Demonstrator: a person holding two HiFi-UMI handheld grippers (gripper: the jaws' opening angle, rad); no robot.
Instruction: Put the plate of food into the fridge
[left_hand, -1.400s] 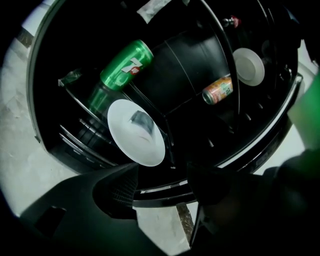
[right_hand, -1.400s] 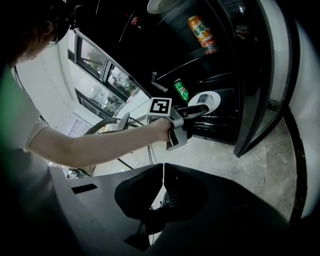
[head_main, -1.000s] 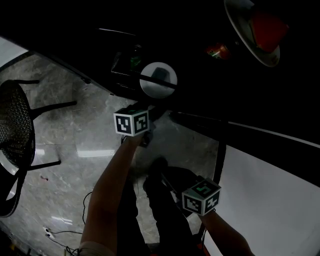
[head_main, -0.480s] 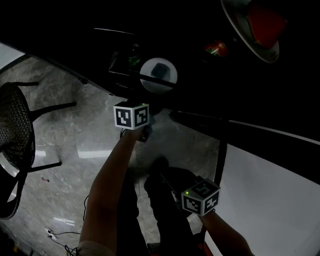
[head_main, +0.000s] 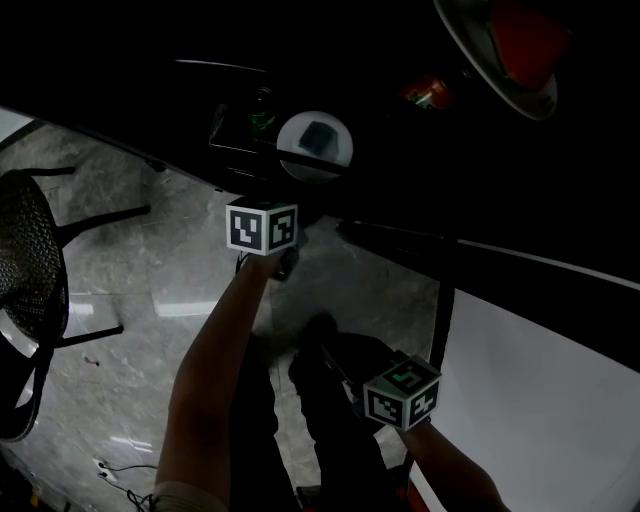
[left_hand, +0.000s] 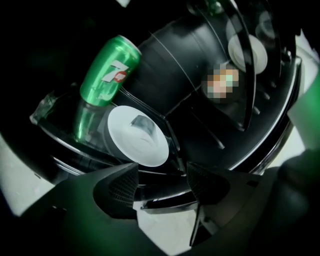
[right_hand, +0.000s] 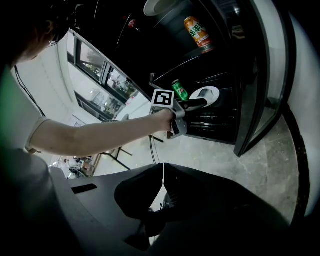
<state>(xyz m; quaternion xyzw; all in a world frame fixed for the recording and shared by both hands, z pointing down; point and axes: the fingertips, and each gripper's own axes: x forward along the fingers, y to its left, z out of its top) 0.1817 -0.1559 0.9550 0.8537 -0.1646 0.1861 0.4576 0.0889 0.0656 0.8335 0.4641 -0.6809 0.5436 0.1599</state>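
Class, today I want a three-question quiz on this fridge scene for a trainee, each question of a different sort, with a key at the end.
1. True or false: the right gripper is shut and holds nothing.
2. What stands right beside the white plate? A) a green can B) a milk bottle C) a glass jar
3. Fill in: the jaws of the left gripper stand ____, with the plate just beyond them.
Key: 1 true; 2 A; 3 apart.

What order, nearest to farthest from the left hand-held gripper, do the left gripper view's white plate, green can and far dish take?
1. White plate, just ahead, centre.
2. Green can, to its left, farther.
3. Far dish, upper right, deepest.
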